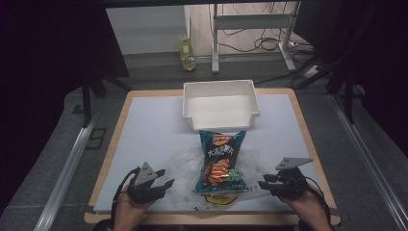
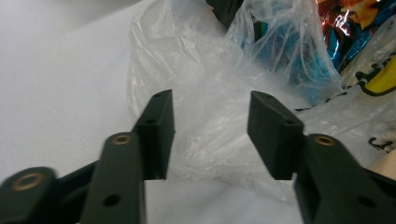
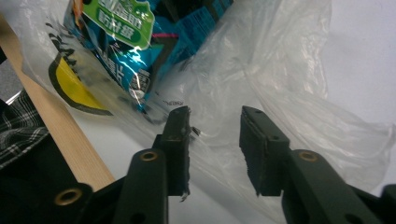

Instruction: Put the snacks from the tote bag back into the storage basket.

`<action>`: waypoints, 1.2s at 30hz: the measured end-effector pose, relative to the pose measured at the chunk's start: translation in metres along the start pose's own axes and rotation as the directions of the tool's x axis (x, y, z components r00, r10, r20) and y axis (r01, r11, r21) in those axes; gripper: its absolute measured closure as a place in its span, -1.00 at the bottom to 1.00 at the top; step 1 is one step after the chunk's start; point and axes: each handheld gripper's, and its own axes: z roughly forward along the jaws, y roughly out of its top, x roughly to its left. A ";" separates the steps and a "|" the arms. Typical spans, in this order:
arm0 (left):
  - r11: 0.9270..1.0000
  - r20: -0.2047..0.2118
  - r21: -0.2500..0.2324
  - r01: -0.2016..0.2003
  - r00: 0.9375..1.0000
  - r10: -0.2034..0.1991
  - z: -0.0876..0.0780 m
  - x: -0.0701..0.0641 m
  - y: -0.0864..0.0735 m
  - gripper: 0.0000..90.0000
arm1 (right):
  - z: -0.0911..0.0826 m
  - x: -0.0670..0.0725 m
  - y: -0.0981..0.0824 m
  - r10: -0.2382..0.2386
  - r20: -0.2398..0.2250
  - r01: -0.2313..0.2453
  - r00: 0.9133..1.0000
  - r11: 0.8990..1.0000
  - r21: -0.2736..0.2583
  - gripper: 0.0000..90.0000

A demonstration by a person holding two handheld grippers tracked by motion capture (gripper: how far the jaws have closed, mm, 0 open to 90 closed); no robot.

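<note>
Wooden table [image 1: 126, 108], top covered by a white sheet [image 1: 154, 130] that left a wood strip bare along the edges. White bin [image 1: 220, 105] sat on the sheet at the middle of the far edge, open side up. Clear plastic bag [image 1: 185, 166] lay crumpled near the middle of the near edge. Blue chip bag [image 1: 220, 161] lay flat between the bin and the near edge, its near end over the plastic.

The lower end of the chip bag [image 1: 220, 163] sits inside a clear plastic bag [image 1: 185, 166], its print veiled by crinkled film. In the left gripper view the chip bag [image 2: 355, 28] is cut off by the top and right edges. The person's forearms run off the bottom edge of the high view, beyond the desk [image 1: 154, 120]. A small bottle [image 1: 186, 53] on the floor is too small to read.
</note>
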 end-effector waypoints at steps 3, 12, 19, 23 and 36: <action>1.000 -0.006 -0.016 0.003 1.000 -0.003 -0.001 0.001 0.000 -0.15 | 0.000 0.003 0.003 -0.010 -0.004 0.009 1.000 1.000 -0.007 0.25; 1.000 -0.014 -0.028 0.002 1.000 -0.002 0.000 0.001 0.000 -0.45 | -0.001 0.012 0.020 -0.042 -0.015 0.041 0.999 0.998 -0.042 0.09; 1.000 -0.021 -0.030 0.003 1.000 -0.004 0.001 0.001 -0.001 -0.62 | 0.007 0.014 0.035 -0.043 -0.023 0.041 0.999 0.997 -0.068 0.02; 1.000 -0.024 -0.028 -0.001 1.000 0.001 0.001 0.001 -0.001 -0.64 | 0.011 0.015 0.042 -0.036 -0.032 0.033 0.999 0.996 -0.080 -0.02; 1.000 -0.025 -0.011 -0.014 1.000 0.014 0.003 -0.001 -0.001 -0.65 | 0.034 0.019 0.078 -0.042 -0.032 0.038 0.999 0.993 -0.111 -0.29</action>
